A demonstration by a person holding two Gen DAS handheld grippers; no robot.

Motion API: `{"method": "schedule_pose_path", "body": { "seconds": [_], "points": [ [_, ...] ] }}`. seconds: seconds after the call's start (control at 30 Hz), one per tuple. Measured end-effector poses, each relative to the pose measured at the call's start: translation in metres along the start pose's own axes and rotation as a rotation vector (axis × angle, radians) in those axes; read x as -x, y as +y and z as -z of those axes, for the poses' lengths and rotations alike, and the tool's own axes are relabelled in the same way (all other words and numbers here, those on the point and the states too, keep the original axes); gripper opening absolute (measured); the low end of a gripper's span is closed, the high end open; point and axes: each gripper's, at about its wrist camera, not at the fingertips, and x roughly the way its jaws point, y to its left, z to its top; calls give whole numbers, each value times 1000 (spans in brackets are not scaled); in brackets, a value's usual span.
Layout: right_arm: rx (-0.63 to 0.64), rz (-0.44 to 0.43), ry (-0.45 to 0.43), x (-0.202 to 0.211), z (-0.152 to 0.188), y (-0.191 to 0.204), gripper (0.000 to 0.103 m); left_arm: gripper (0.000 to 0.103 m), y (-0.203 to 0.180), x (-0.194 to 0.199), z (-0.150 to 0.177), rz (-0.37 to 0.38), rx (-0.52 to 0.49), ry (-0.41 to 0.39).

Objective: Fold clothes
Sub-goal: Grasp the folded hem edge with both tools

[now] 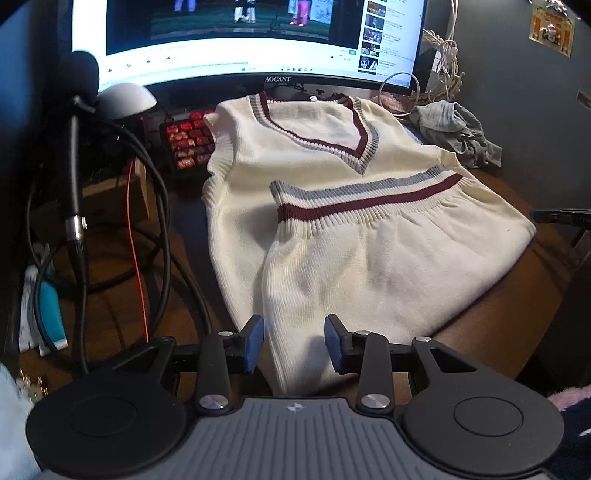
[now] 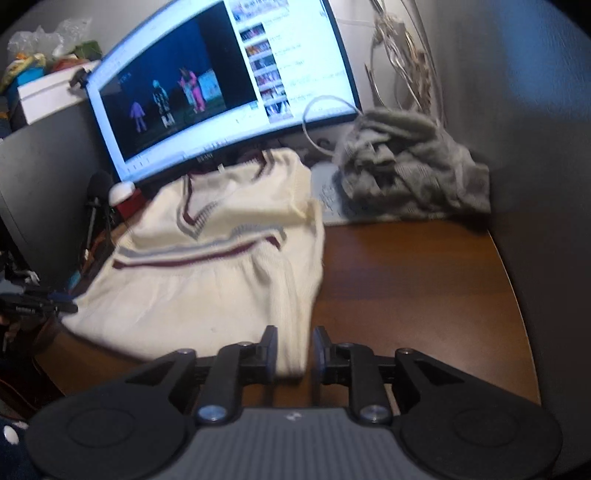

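The cream vest [image 1: 332,229] lies on your brown desk [image 2: 424,288], hem folded up toward the V-neck, in front of the monitor [image 1: 229,33]. Your left gripper [image 1: 294,341] sits partly parted with the near fold between its pads, not pinched. Your right gripper [image 2: 294,352] stands narrow around the vest's corner, pads just clear. Grey cloth [image 2: 413,166] lies crumpled beyond

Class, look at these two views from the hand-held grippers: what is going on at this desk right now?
A person is folding a cream knit vest on a wooden desk in front of a monitor. Its striped hem is already folded up toward the V-neck. Each hand-held gripper, left and right, has the vest's near edge between open jaws, and neither visibly pinches the cloth. A crumpled grey garment waits at the back right.
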Motion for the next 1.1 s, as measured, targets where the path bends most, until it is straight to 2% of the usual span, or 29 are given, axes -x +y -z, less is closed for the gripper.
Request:
{"method": "schedule_pose_path", "body": {
  "seconds": [0.07,0.23,0.27,0.3,0.33,0.6,0.67,0.73,0.77,0.8,0.83,0.9,0.97,1.0,1.1],
  "points": [
    [1,-10,-20,-5,-2,3,37,36,1,0,3,-6,6,-6],
    [-2,-22,3,-26,-4,7,36,33,6,-3,5,34,36,-3],
    [-8,-29,14,-29,-4,6,35,16,7,-3,5,39,32,5],
    [-12,-22,26,-32,-3,6,29,9,7,-3,5,44,32,9],
    [-17,-13,39,-35,-2,6,10,8,8,-3,5,48,33,11],
    [-64,-35,102,-10,16,14,7,7,10,12,14,84,-10,60],
    [-66,-43,119,0,23,16,8,12,9,15,16,91,-23,64],
    [-72,-42,126,6,26,16,11,24,11,16,12,69,-22,36],
    [-71,-33,118,7,24,17,16,37,13,17,8,59,-16,11],
    [-59,-20,98,6,19,20,19,40,15,17,3,60,-10,-13],
    [-47,-7,78,5,14,23,24,40,17,16,-3,66,-6,-34],
    [-22,16,38,3,4,28,26,45,18,8,-16,78,-9,-64],
    [3,14,-1,-8,-11,33,39,50,17,-3,-28,90,-15,-91],
    [7,9,-11,-16,-18,34,42,50,16,-8,-35,96,-18,-104],
    [-6,10,-11,-46,-36,34,43,50,13,-30,-48,109,-19,-103]
  ]
}}
